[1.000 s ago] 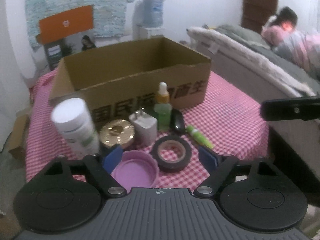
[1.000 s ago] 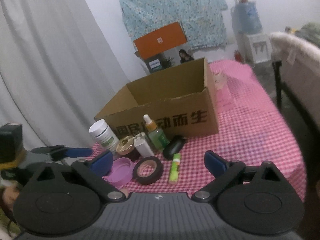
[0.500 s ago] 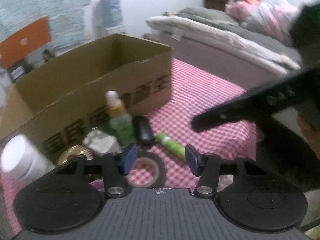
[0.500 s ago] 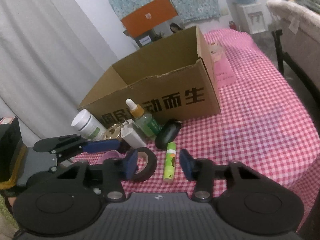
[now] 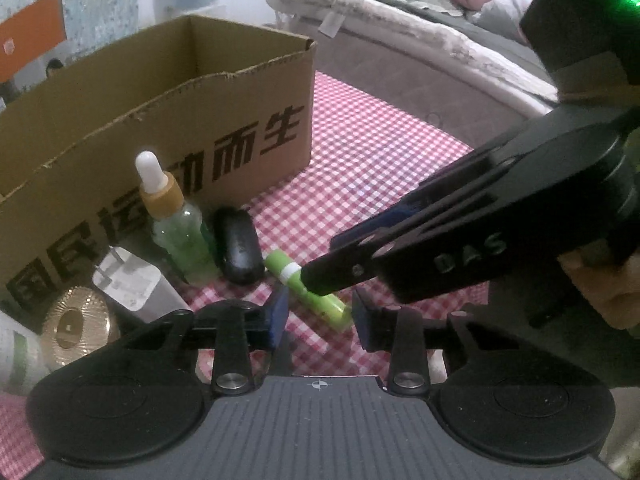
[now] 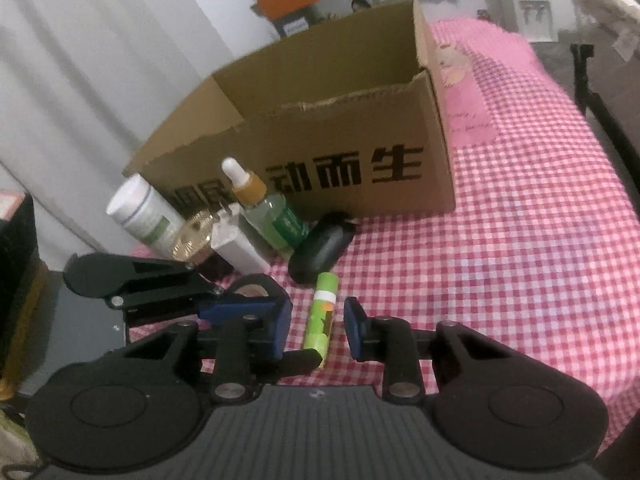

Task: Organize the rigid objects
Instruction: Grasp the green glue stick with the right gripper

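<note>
A green glue stick (image 5: 310, 288) (image 6: 322, 314) lies on the pink checked tablecloth in front of an open cardboard box (image 5: 160, 120) (image 6: 340, 136). My left gripper (image 5: 318, 314) is partly open, its blue pads either side of the stick's near end. My right gripper (image 6: 316, 328) is partly open around the same stick from the other side. Neither touches it that I can tell. The right gripper's arm (image 5: 460, 232) crosses the left wrist view. A dropper bottle (image 6: 268, 208), black case (image 6: 322, 246), white charger (image 6: 240, 244), gold lid (image 6: 194, 236) and white jar (image 6: 140, 210) stand by the box.
A black tape roll (image 6: 256, 286) lies half hidden behind my left gripper's fingers (image 6: 160, 280). A bed (image 5: 420, 40) with a person lying on it is at the right. The tablecloth (image 6: 500, 240) stretches right of the box. A white curtain (image 6: 100, 60) hangs at the left.
Both grippers have narrowed and moved in on the green glue stick from opposite sides. The left one swung right, away from the purple lid and tape roll.
</note>
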A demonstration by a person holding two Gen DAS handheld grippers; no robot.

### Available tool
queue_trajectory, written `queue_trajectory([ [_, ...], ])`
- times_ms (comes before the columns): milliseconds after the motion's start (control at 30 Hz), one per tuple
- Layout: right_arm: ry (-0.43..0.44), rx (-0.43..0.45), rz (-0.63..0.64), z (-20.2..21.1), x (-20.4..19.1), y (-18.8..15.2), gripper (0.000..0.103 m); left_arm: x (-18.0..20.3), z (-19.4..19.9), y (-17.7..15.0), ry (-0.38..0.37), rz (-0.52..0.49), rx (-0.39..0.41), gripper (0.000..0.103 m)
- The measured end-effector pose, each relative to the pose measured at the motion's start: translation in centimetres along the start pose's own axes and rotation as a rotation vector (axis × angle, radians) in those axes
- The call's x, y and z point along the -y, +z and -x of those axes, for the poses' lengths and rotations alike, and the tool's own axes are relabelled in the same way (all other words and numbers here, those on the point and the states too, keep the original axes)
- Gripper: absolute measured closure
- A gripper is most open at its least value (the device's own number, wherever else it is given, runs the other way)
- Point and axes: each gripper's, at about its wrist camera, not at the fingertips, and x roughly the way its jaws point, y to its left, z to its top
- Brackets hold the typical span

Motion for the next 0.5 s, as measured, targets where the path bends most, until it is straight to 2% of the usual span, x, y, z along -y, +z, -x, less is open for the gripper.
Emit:
queue_trajectory([
  [200, 0.015, -0.069, 0.006, -1.9, 0.6, 0.3, 0.083, -0.2, -0.3, 0.3, -0.013, 0.031, -0.030, 0.070],
  [500, 0.051, -0.076, -0.061, -1.2, 2.2, 0.4, 0.085, -0.1, -1.4, 1.2, -0.039, 0.044, -0.062, 0.068],
])
